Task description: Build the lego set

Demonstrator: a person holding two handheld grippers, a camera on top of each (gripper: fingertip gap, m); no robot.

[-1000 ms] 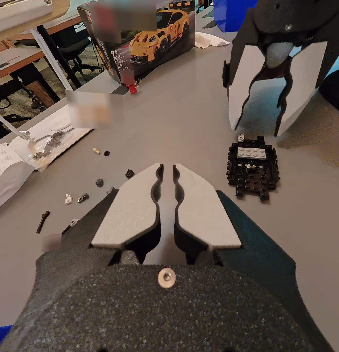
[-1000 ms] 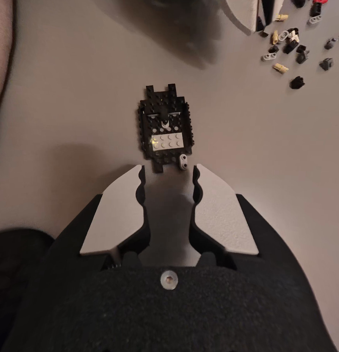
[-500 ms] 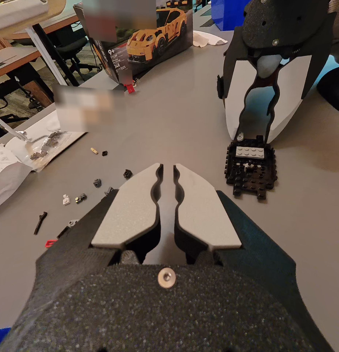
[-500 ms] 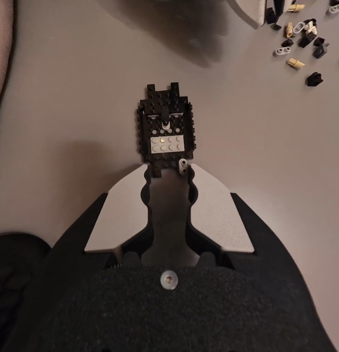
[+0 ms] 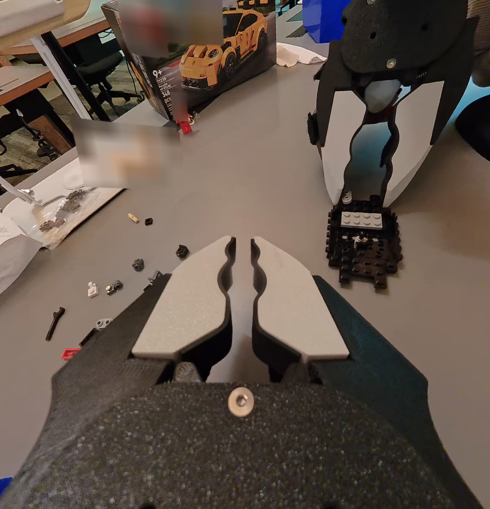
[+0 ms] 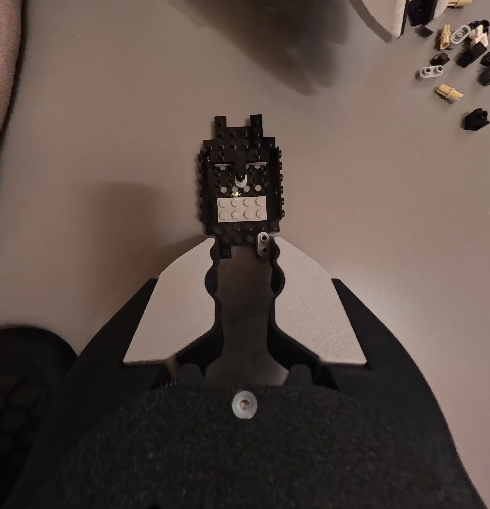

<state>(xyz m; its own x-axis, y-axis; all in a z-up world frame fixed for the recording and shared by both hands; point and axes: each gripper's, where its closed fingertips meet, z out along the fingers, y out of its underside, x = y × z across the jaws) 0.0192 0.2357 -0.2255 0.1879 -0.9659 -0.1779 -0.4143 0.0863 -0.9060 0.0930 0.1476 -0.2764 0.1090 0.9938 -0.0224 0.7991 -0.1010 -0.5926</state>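
Right now my right tool [image 6: 243, 242] stands apart, its tips straddling the near edge of one black lego base [image 6: 239, 181] on the grey tabletop [image 6: 100, 137]. One light grey eight-stud plate [image 6: 241, 210] sits on it; one small grey two-hole piece [image 6: 263, 244] lies at its edge. My left tool [image 5: 243, 241] hovers nearly together, gripping nothing, beside one yellow-car box [image 5: 210, 55].

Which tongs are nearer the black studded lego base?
Right. The right tongs straddle the black studded lego base's near edge; the left tongs sit apart, beside it.
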